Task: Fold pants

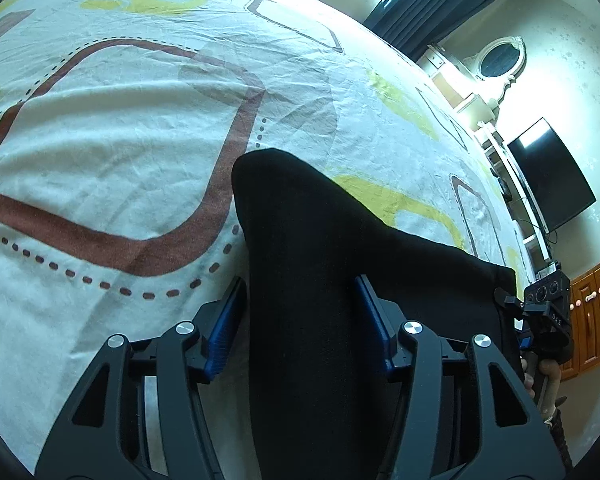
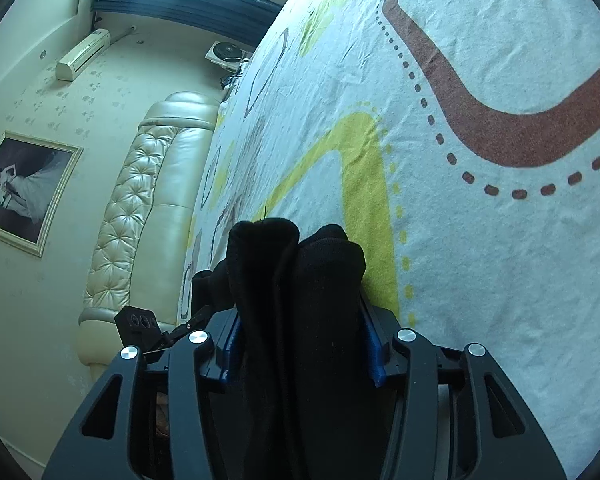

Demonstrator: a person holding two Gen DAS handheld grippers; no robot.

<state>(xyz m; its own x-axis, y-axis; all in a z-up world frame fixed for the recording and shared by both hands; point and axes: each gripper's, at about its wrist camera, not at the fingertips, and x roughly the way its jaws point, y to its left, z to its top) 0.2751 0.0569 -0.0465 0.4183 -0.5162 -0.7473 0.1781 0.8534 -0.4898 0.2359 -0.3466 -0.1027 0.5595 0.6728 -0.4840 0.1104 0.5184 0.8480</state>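
I find both the left gripper (image 1: 300,320) and right gripper (image 2: 300,340) clamped on the black pants (image 1: 320,260), lifted above the bed (image 1: 100,140); mid-fold, I judge; next I lay them down flat.

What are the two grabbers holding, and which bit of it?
Both hold the black pants. The left gripper pinches a bunched fold of cloth; the right gripper clamps two bunched folds. Which part of the pants cannot be told.

Black pants (image 1: 312,264), bunched in folds, lifted above patterned bedsheet (image 1: 100,160)
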